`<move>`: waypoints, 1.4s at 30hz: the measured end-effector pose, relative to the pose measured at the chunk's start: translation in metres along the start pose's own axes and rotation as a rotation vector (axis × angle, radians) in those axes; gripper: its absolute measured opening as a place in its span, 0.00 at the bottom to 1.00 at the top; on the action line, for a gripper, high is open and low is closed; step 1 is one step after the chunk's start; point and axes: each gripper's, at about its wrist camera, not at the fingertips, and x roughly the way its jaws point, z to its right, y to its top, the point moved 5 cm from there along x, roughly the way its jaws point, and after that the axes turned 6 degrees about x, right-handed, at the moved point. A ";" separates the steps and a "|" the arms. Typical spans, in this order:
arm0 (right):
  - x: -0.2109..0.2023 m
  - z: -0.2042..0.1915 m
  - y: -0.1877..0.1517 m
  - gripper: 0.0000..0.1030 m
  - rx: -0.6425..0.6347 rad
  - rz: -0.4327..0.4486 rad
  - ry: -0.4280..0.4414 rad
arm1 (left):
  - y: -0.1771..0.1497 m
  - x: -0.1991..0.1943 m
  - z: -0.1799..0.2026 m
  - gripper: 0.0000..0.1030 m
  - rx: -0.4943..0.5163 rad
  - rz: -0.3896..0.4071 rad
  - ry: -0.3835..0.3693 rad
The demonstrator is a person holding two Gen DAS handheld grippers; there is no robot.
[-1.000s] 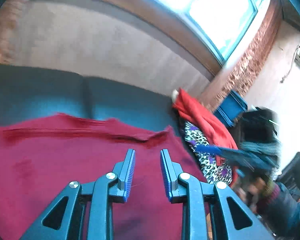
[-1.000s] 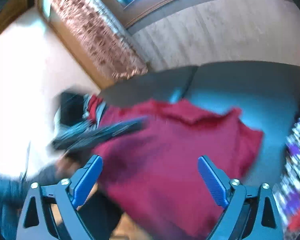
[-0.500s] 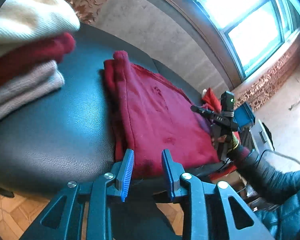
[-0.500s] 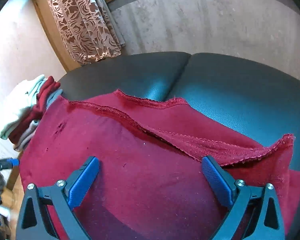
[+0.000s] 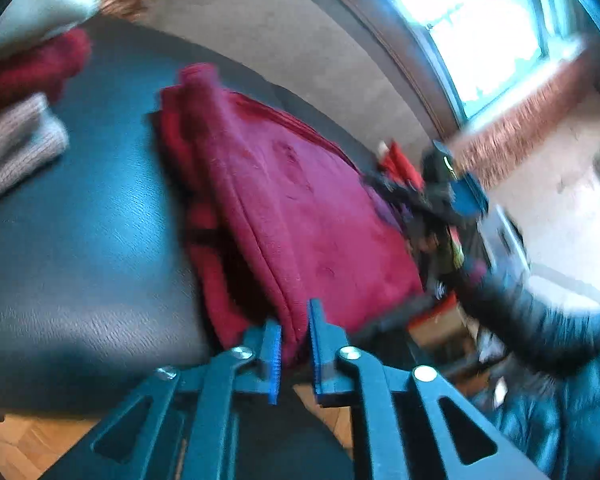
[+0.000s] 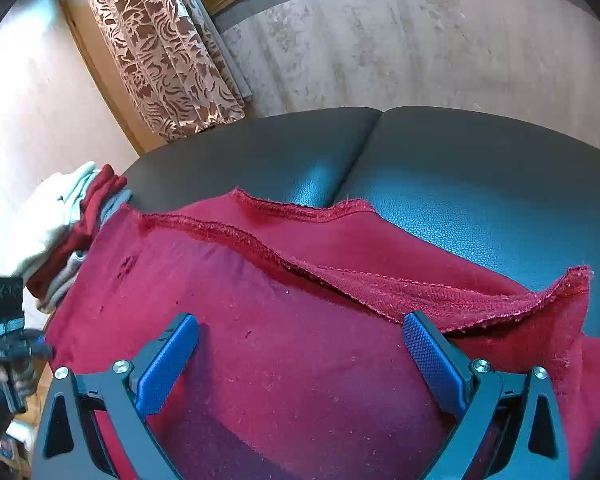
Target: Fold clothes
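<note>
- Left gripper (image 5: pixel 294 344): jaws just closed, pinching the near corner of the crimson garment (image 5: pixel 300 216).
- Right gripper (image 6: pixel 300 356): spread wide above the garment, gripping nothing.
- Garment lies on a dark leather couch (image 6: pixel 480 172); folded stack (image 6: pixel 68 216) at its end, patterned curtain (image 6: pixel 160 48) behind.

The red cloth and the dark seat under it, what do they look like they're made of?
The red cloth looks like a soft knit or fleece, matte and slightly fuzzy: lint specks on top, stitched and frayed hems along its far edge. The dark seat looks like leather or a leather-look vinyl: a fine pebbled grain, a soft sheen, and one seam down its middle. Which of the two I can't tell.
</note>
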 end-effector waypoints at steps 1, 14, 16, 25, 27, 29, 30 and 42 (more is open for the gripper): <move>0.000 0.000 0.000 1.00 0.001 0.001 0.004 | -0.006 0.000 -0.004 0.08 0.000 -0.019 0.037; 0.001 -0.003 0.000 1.00 -0.015 0.005 0.017 | 0.022 -0.043 -0.008 0.11 -0.150 0.161 0.148; 0.001 -0.004 0.000 1.00 -0.019 0.005 0.011 | 0.039 -0.047 -0.004 0.13 -0.140 0.224 0.176; 0.002 -0.004 0.001 1.00 -0.034 0.008 -0.002 | 0.094 0.053 -0.001 0.16 -0.085 0.171 0.394; 0.000 0.002 0.002 1.00 -0.002 0.018 0.040 | 0.085 0.065 -0.021 0.11 -0.121 0.228 0.403; -0.003 0.008 0.004 1.00 0.034 0.030 0.085 | 0.080 0.066 -0.028 0.06 -0.129 0.258 0.400; -0.005 0.014 0.006 1.00 0.074 0.041 0.127 | 0.080 0.066 -0.028 0.06 -0.126 0.256 0.404; -0.018 0.008 0.005 1.00 0.108 0.056 0.127 | 0.087 0.068 -0.029 0.07 -0.083 0.223 0.464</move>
